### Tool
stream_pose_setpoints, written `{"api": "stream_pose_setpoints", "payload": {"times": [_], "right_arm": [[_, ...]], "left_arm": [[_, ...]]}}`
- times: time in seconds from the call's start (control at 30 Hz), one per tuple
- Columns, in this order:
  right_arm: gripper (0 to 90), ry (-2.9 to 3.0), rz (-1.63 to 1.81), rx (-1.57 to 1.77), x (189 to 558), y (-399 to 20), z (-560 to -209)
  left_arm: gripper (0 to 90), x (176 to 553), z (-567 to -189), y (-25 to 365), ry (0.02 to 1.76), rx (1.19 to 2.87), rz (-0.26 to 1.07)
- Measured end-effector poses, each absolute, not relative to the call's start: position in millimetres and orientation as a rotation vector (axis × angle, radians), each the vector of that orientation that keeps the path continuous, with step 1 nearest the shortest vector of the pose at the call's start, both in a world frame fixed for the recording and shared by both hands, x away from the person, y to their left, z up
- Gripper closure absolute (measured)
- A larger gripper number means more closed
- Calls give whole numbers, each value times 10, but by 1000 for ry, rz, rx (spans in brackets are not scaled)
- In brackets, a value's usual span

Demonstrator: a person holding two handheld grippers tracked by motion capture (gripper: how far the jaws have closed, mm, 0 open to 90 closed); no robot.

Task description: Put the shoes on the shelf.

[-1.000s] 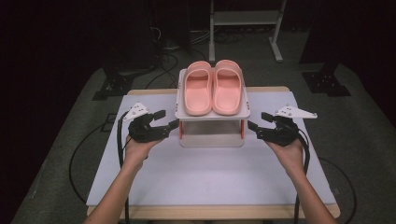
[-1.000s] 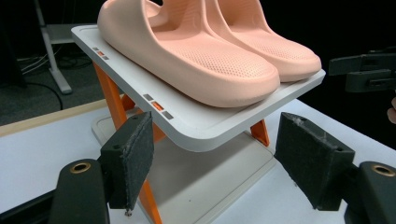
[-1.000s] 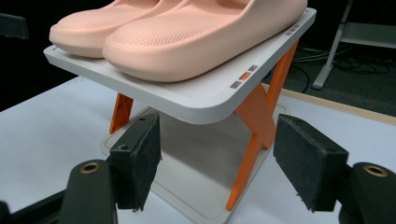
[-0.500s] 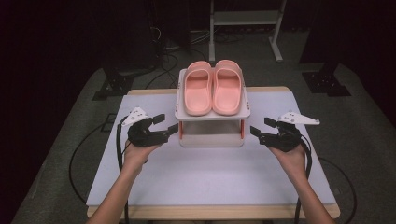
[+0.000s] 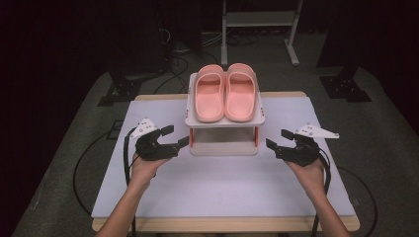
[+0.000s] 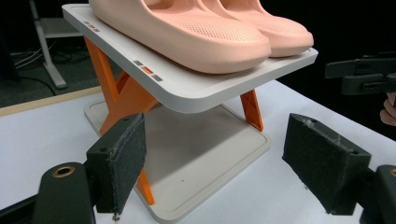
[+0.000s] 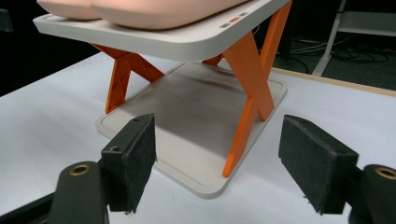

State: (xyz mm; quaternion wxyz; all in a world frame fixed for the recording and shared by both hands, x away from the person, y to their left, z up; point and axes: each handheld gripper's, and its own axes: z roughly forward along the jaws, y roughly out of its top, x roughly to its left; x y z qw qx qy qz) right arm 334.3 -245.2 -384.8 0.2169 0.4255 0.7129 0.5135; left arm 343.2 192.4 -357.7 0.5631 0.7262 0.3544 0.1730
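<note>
White table (image 5: 222, 182): slippers (image 5: 226, 93) atop rack (image 5: 225, 120); both grippers' fingers just released, empty.

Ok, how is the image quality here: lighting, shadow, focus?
High view: table evenly lit, surroundings nearly black. Left gripper view: slippers and rack sharp, soft shadow on the lower shelf. Right gripper view: rack crisp, the near tongs slightly soft.

1. Looks like a lab or recording studio, not a home.
2. Black curtains (image 5: 59, 44) close off the surroundings.
3. Grey carpet (image 5: 375, 128) with loose cables (image 5: 178, 54) running across it.
4. Metal stand (image 5: 257, 19) behind a white-covered table (image 5: 222, 182).
</note>
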Motion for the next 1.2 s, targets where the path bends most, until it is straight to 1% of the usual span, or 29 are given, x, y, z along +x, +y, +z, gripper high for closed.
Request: {"api": "stream_pose_setpoints", "payload": {"times": [0.73,0.9,1.2], "right_arm": [[258,1970,1426,1204,3189,-2604,-4065],[245,1977,1420,1212,3150,-2624,-4099],[239,1997,1414,1199,3068,-2606,-4136]], "left_arm": [[172,3315,-3738,2013,848,1698,408],[160,3292,-3781,2029,853,1690,396],[118,3239,-3824,2049,859,1687,413]]}}
